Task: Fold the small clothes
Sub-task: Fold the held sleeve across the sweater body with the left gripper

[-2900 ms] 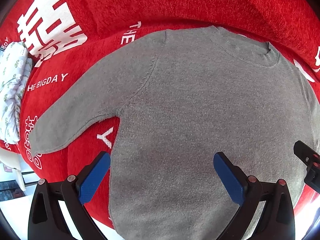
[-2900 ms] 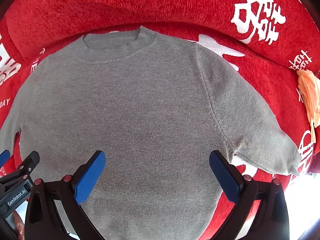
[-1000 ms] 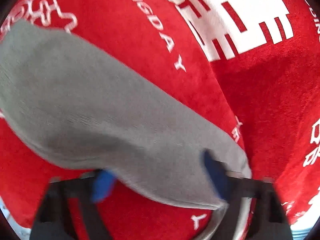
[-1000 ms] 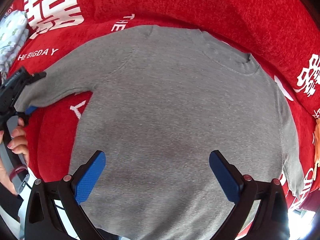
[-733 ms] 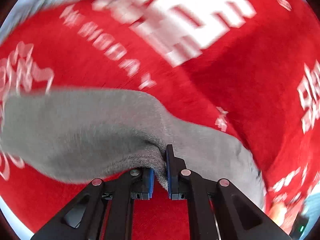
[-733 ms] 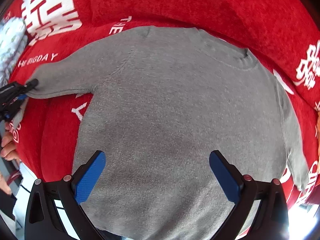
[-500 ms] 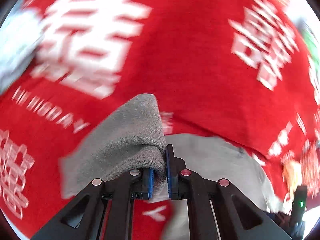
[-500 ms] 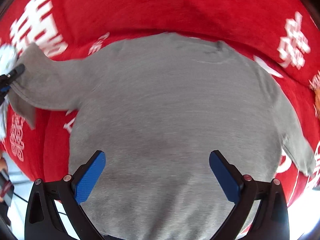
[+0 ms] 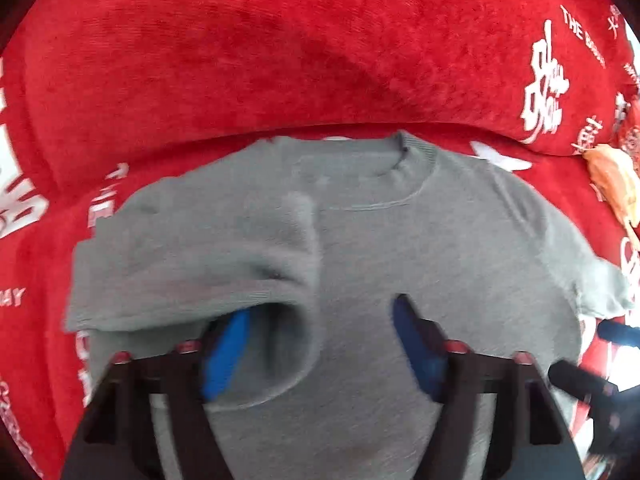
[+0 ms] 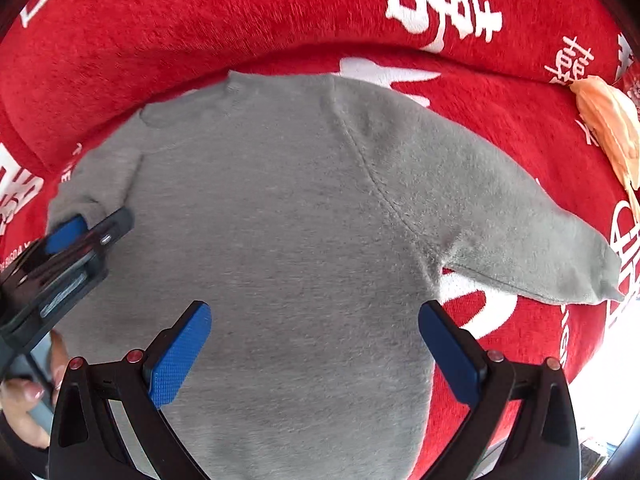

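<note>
The left tool (image 9: 320, 344) has just been opening, its jaws apart around the folded sleeve (image 9: 192, 256) of a gray sweater (image 10: 280, 240). The right tool (image 10: 316, 352) hovers wide open, empty. Soft, limp knit; best pinched at the free cuff (image 10: 600, 276), right of that tool.

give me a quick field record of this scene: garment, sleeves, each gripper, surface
garment: grey sweater, lying flat, neck away from the cameras
left sleeve: folded in across the chest
right sleeve: spread out to the side
left gripper: jaws just opened, cuff between them, not pinched
right gripper: open, empty
surface: red cover, white lettering
</note>
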A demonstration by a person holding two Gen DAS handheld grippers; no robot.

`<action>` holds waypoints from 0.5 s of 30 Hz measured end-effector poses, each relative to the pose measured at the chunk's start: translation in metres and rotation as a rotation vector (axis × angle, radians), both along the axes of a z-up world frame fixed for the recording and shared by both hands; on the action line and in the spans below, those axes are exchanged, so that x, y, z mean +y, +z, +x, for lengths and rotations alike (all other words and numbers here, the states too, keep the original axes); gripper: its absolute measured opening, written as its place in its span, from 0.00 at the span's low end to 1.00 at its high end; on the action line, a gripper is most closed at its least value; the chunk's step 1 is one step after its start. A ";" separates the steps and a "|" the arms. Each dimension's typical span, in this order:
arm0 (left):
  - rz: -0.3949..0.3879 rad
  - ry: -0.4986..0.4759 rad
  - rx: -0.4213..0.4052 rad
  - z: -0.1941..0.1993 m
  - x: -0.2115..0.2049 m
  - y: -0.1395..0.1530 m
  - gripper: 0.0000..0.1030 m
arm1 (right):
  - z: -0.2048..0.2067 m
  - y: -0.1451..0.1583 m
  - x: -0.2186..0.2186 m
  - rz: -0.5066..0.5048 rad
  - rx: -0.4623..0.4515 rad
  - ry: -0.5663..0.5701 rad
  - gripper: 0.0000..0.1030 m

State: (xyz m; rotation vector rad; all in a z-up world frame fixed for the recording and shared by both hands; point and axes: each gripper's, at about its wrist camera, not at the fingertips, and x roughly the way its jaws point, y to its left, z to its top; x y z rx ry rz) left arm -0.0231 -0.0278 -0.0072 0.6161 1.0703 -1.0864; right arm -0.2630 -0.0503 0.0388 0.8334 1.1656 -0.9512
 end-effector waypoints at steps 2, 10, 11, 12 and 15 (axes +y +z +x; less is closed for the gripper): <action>0.003 0.029 -0.030 0.011 0.019 0.012 0.74 | 0.008 0.001 -0.002 -0.006 -0.012 0.027 1.00; 0.151 0.324 -0.034 0.109 0.100 0.005 0.74 | 0.153 0.031 0.033 -0.173 -0.091 0.538 1.00; 0.158 0.355 0.019 0.118 0.107 -0.003 0.74 | 0.172 0.028 0.042 -0.202 -0.060 0.608 1.00; 0.157 0.367 0.052 0.122 0.111 -0.009 0.74 | 0.184 0.022 0.051 -0.229 -0.028 0.664 1.00; 0.161 0.384 0.090 0.127 0.116 -0.020 0.77 | 0.226 0.001 0.061 -0.291 0.048 0.769 1.00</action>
